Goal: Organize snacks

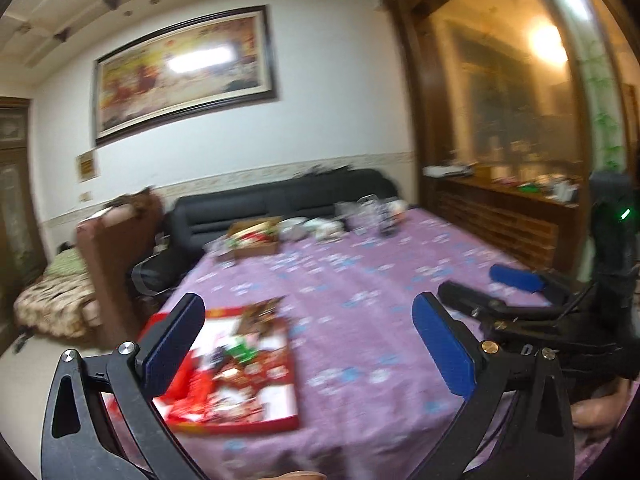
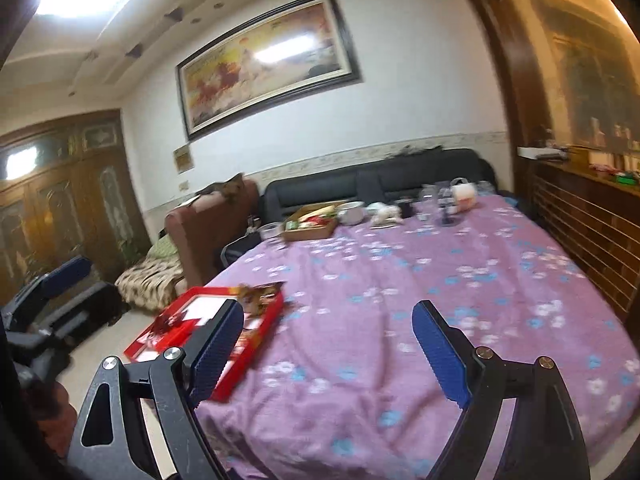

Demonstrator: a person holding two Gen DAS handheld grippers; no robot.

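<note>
Red snack box (image 1: 240,380) print: blurred, unreadable.
Framed picture (image 1: 184,76) on far wall: marks along top, illegible.
Small wall plaque (image 1: 87,166): too blurred to read.

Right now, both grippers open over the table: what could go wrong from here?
1. The red snack box sits at the table's near left edge; a nudge from the left gripper might tip it off.
2. The purple tablecloth is wrinkled; a low gripper could snag it and drag the box.
3. Snacks in the box look loosely heaped and blurred, so picking just one may fail.
</note>
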